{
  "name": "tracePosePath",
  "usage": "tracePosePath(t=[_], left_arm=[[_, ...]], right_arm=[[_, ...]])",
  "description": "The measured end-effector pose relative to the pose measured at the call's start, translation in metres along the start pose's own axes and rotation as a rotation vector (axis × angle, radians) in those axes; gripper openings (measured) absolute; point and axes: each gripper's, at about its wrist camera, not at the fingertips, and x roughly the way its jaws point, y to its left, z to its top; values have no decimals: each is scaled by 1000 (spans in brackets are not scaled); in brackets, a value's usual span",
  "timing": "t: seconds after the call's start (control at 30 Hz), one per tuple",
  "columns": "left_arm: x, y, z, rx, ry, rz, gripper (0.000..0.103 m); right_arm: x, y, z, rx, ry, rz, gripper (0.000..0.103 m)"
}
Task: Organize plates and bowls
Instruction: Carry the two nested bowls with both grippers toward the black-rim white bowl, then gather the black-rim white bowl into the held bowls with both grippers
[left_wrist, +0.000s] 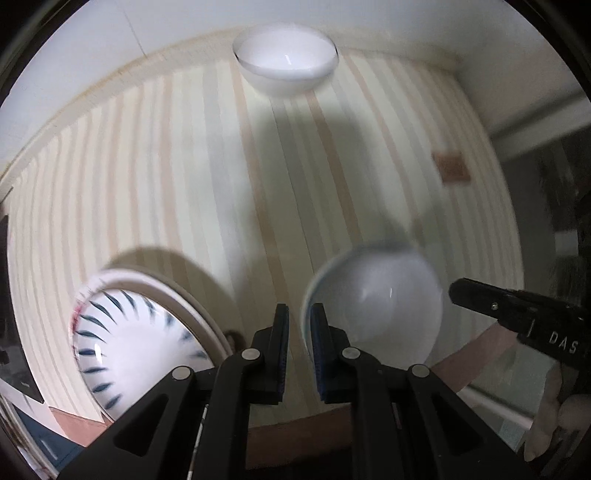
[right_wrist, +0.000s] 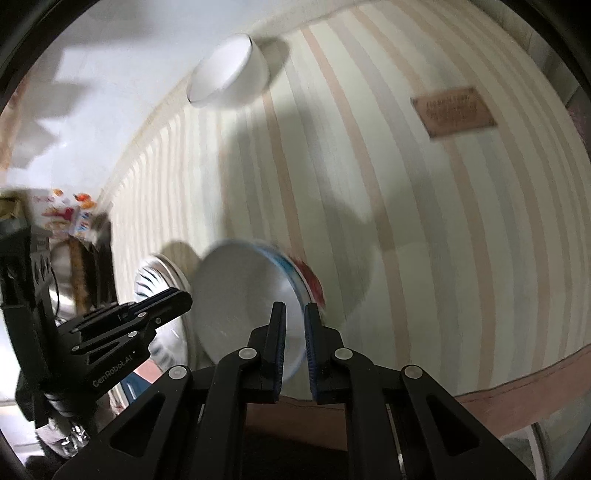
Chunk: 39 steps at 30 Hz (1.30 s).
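Observation:
A white bowl with a blue and red outside (right_wrist: 240, 295) sits tilted between the jaws of my right gripper (right_wrist: 294, 314), which grips its rim. In the left wrist view the same bowl (left_wrist: 384, 295) is just right of my left gripper (left_wrist: 299, 317), whose jaws are nearly closed with nothing between them. A blue-feather-patterned bowl on a plate (left_wrist: 129, 332) lies at the lower left; it also shows in the right wrist view (right_wrist: 155, 280). A plain white bowl (left_wrist: 286, 59) stands at the far edge of the striped cloth, also seen in the right wrist view (right_wrist: 229, 72).
The table carries a striped cloth (left_wrist: 221, 166) with a brown label patch (left_wrist: 452, 168). A white wall (left_wrist: 110, 33) is behind. Colourful packaging and metal items (right_wrist: 70, 218) crowd the left side. The table's brown edge (right_wrist: 517, 380) runs along the near side.

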Motion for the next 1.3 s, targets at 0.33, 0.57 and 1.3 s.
tracePosePath(t=[0.33, 0.57, 1.3], left_arm=[[-12, 57, 117, -212, -145, 6, 27], [31, 77, 181, -312, -91, -38, 27], [82, 59, 215, -213, -60, -17, 7]], right_arm=[[-36, 17, 107, -2, -191, 90, 40], [6, 36, 194, -14, -227, 75, 40], [75, 64, 233, -60, -179, -50, 12]])
